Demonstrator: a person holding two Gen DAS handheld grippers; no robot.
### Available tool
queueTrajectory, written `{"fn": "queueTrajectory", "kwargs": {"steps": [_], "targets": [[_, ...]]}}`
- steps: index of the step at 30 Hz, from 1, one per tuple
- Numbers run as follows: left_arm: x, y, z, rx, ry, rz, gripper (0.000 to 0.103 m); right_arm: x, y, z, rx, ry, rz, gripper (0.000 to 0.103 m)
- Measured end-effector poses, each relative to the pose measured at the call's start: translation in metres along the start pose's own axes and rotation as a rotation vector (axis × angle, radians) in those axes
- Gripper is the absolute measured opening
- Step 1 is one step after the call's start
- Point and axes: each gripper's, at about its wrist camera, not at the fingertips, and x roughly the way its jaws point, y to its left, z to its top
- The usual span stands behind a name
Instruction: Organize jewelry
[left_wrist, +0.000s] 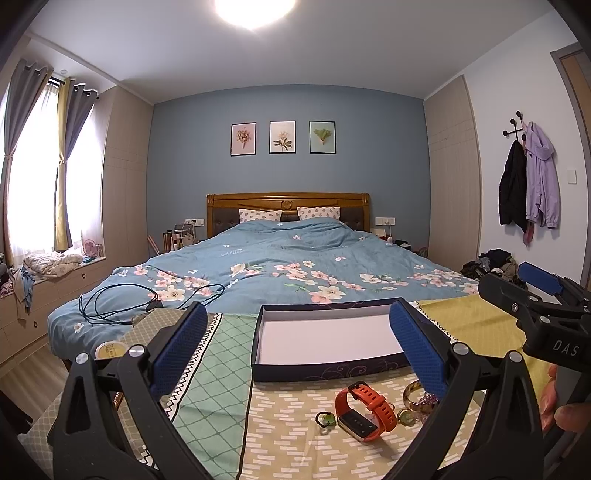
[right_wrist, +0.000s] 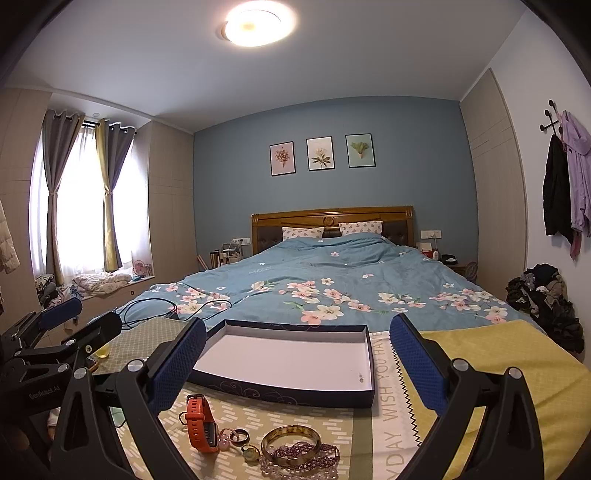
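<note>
An open dark blue box (left_wrist: 325, 341) with a white inside lies on the patterned cloth; it also shows in the right wrist view (right_wrist: 291, 363). In front of it lie an orange watch (left_wrist: 360, 410) (right_wrist: 201, 424), a green-stone ring (left_wrist: 325, 419), a gold bangle (right_wrist: 291, 443), purple beads (right_wrist: 306, 454) and small rings (right_wrist: 240, 435). My left gripper (left_wrist: 299, 350) is open and empty above the jewelry. My right gripper (right_wrist: 299, 365) is open and empty, over the bangle.
A bed with a blue floral quilt (left_wrist: 280, 266) stands behind the cloth, with a cable (left_wrist: 122, 302) on it. A small round tin (left_wrist: 110, 350) sits at the left. A yellow cloth (right_wrist: 517, 369) covers the right side. A clothes pile (right_wrist: 546, 299) lies at the right wall.
</note>
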Motion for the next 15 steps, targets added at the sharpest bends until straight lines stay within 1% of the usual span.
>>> {"fn": "queueTrajectory", "kwargs": {"steps": [15], "targets": [[-0.0002, -0.0001, -0.0006, -0.001, -0.002, 0.0, 0.097, -0.0008, -0.0011, 0.0006, 0.0, -0.004, 0.006, 0.096]]}}
